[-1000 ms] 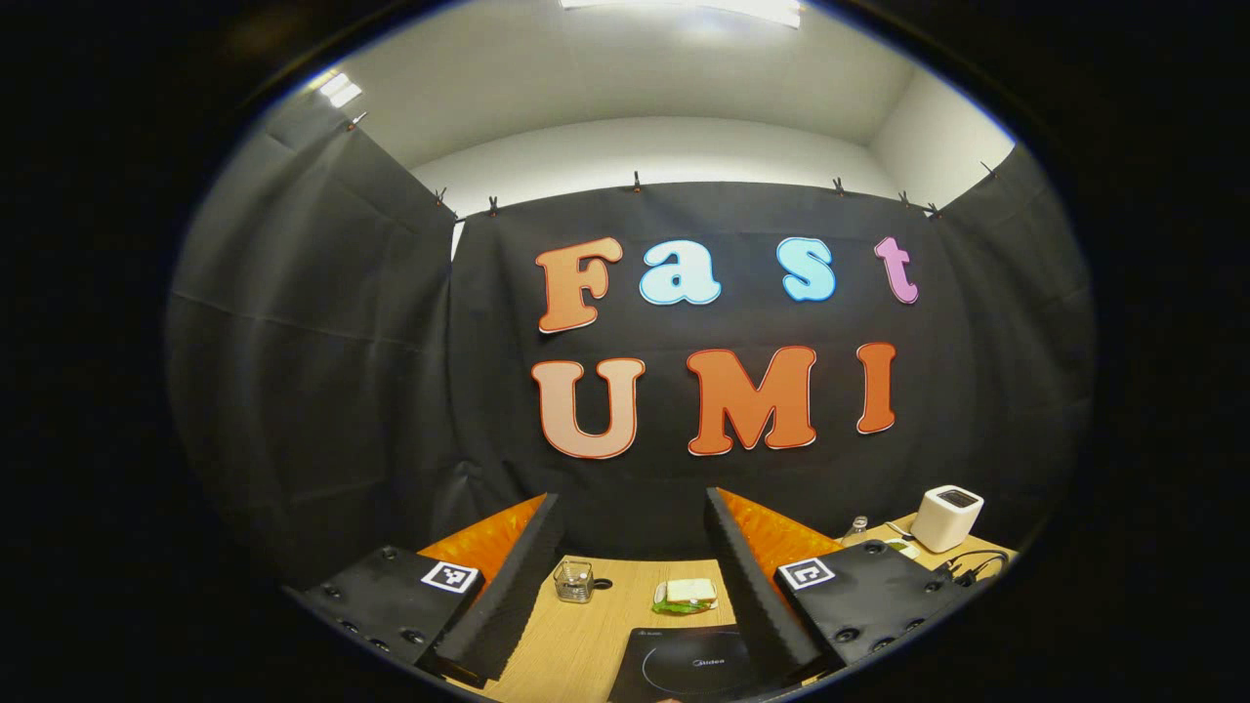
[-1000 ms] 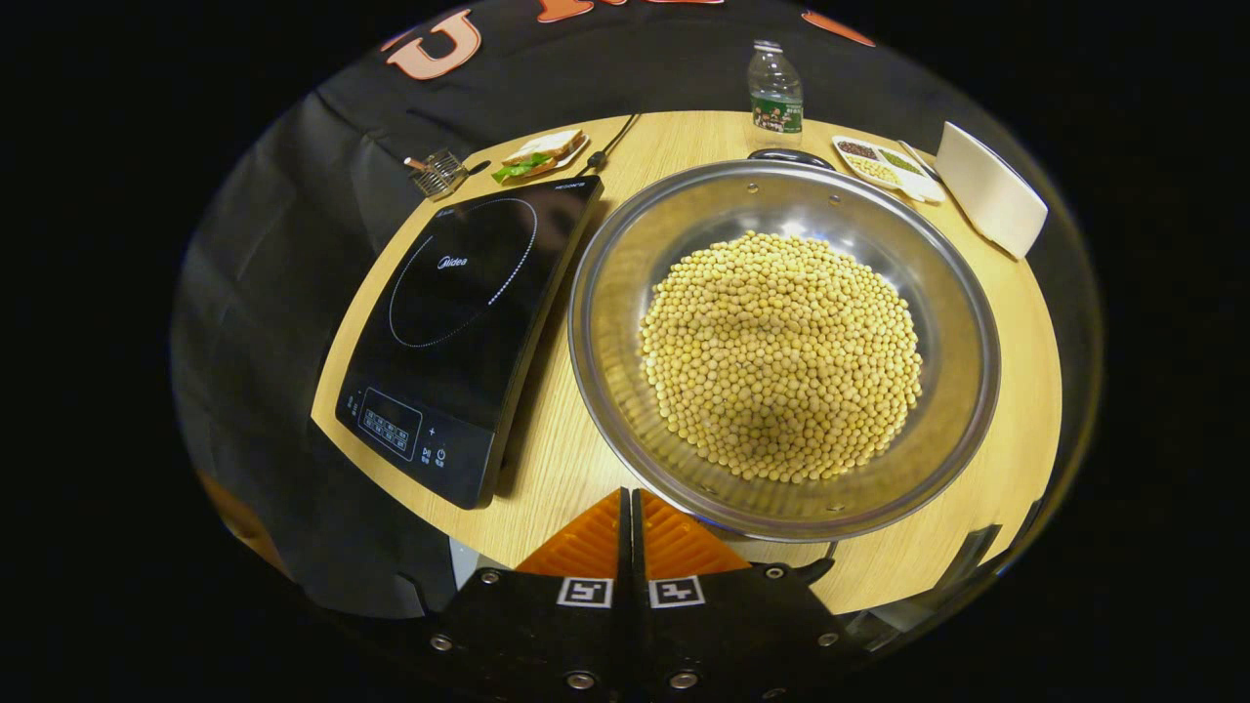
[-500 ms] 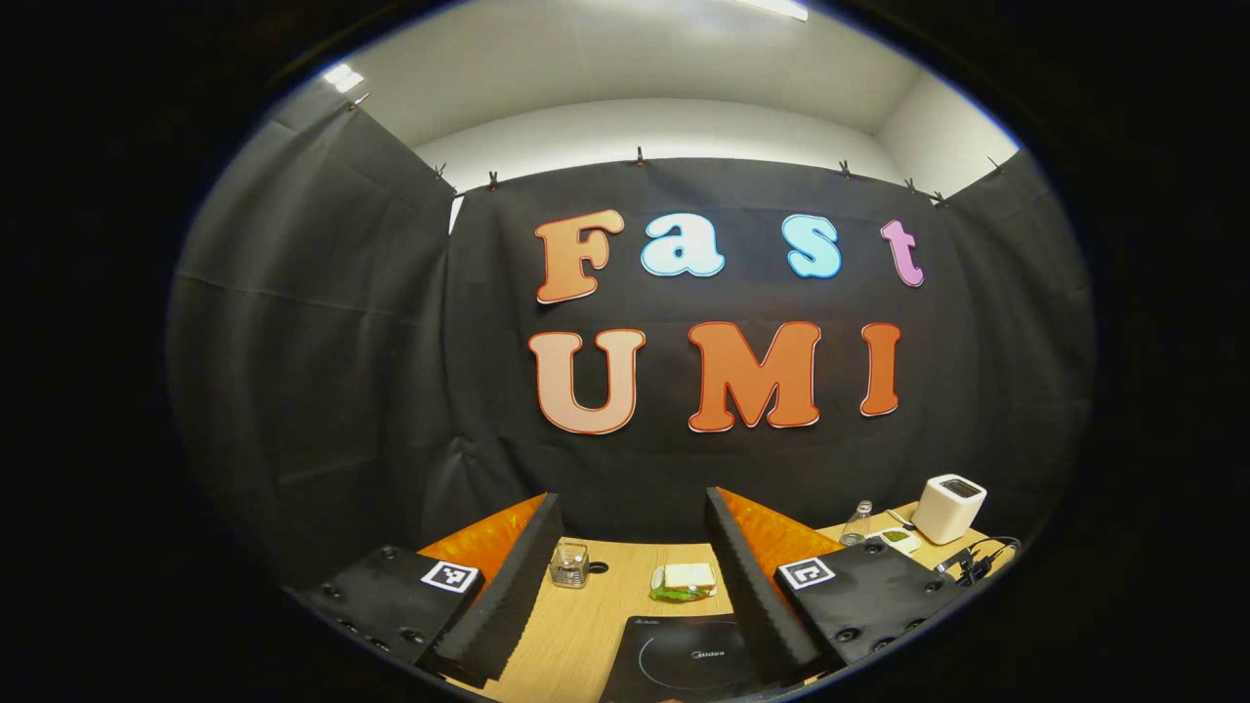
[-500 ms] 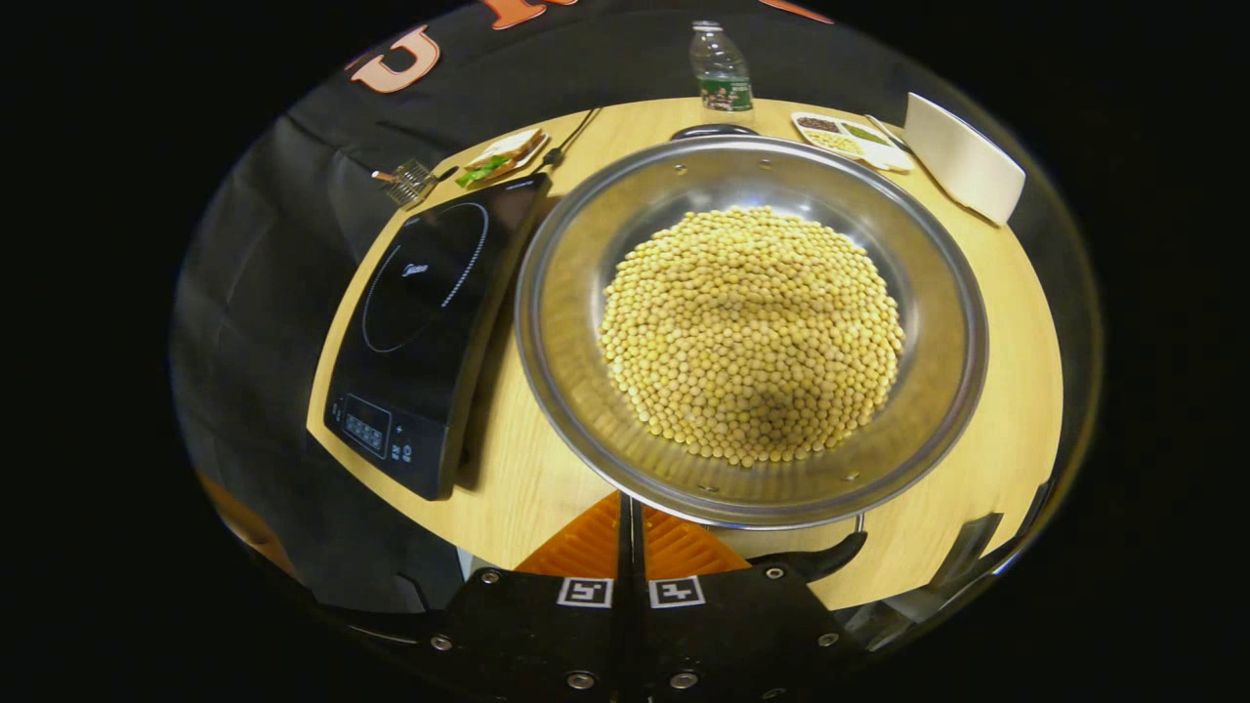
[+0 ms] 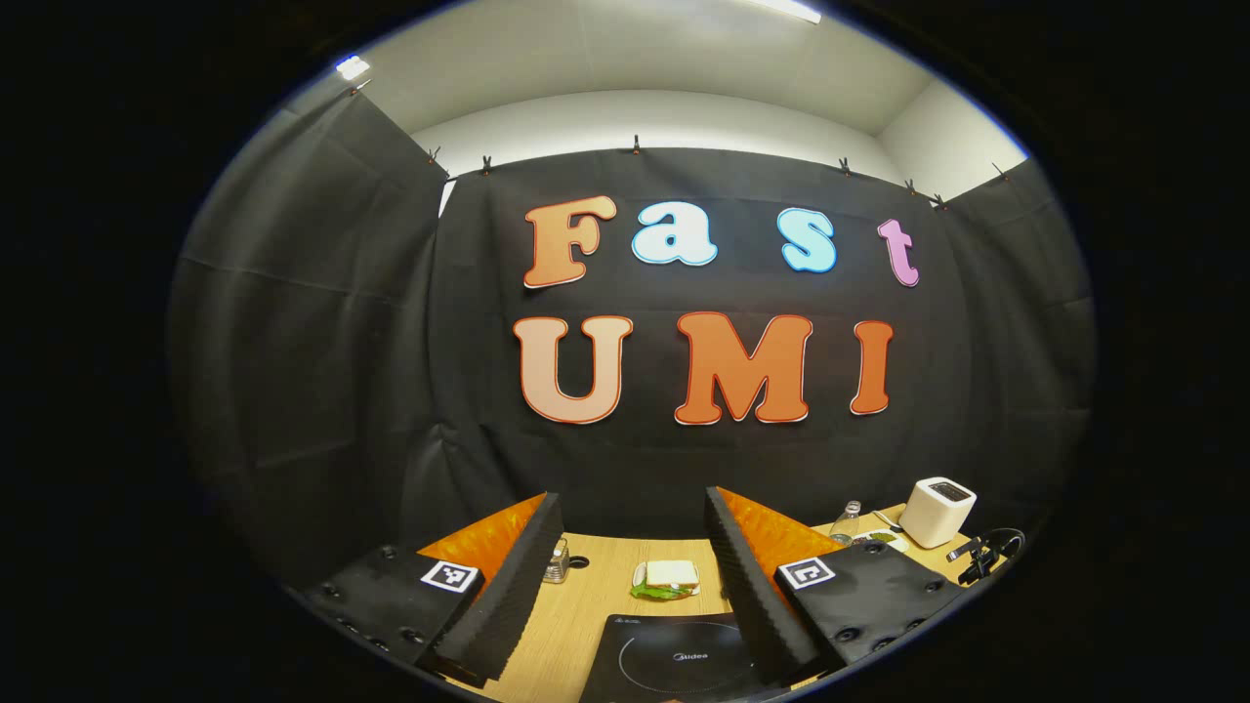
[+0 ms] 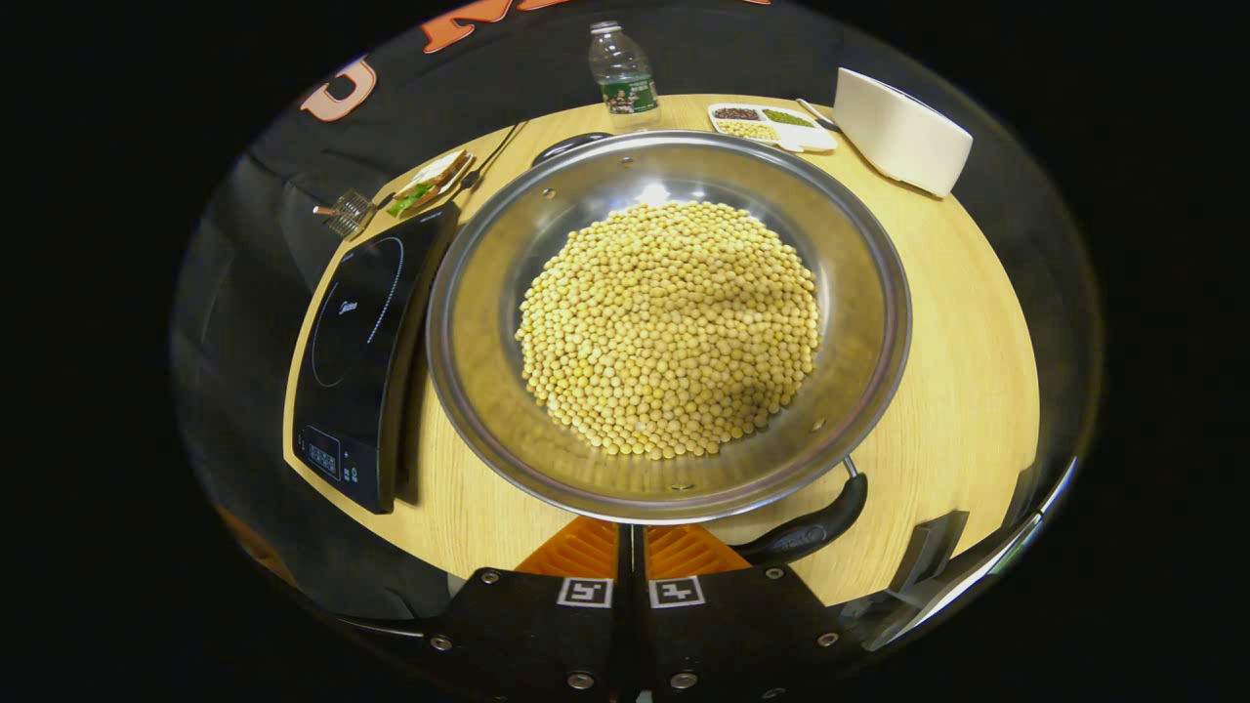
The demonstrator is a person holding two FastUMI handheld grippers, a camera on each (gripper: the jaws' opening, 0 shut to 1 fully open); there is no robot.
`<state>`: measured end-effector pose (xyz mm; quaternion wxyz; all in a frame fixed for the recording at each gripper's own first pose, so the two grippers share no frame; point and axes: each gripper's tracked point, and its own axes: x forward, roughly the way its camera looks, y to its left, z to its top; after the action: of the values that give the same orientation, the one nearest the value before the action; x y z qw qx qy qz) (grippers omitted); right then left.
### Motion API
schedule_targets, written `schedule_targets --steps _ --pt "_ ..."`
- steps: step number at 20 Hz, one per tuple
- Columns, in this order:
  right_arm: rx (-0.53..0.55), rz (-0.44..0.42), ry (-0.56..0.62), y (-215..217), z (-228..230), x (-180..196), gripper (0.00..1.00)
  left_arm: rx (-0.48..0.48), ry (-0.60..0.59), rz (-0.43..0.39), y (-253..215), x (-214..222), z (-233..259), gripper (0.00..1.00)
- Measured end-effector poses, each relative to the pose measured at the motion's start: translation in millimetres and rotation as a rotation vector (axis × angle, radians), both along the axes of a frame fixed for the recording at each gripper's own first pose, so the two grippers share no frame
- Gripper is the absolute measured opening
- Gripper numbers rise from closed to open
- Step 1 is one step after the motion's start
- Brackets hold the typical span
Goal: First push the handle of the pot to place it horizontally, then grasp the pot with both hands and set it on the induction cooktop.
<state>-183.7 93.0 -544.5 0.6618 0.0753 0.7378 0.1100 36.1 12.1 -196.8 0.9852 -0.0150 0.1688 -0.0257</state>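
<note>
A wide steel pot [image 6: 488,391] heaped with yellow beans sits mid-table in the right gripper view. Its far black handle [image 6: 571,146] points up-left; its near black handle [image 6: 811,527] sticks out at lower right. My right gripper [image 6: 630,527] is shut, empty, with its tips under the pot's near rim, just left of the near handle; contact is unclear. The black induction cooktop [image 6: 361,332] lies left of the pot, close to its rim. In the left gripper view my left gripper [image 5: 632,498] is open, held high over the cooktop [image 5: 679,664], aimed at the wall.
Along the table's far side stand a water bottle [image 6: 620,73], a small tray of beans [image 6: 771,122], a white box [image 6: 898,132], a sandwich [image 6: 430,181] and a small wire holder [image 6: 342,210]. The table's near edge runs just below the pot.
The pot has turned: its near handle swung out to the right of my right fingers, its far handle to the left. The pot now sits nearer the cooktop. My left gripper dipped slightly.
</note>
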Motion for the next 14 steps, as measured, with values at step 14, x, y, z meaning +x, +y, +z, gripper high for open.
schedule_targets --steps 14 --pt "-0.101 -0.097 0.012 -71.6 -27.7 28.5 0.0 -0.012 0.075 -0.022 -22.6 16.4 -35.6 0.99"
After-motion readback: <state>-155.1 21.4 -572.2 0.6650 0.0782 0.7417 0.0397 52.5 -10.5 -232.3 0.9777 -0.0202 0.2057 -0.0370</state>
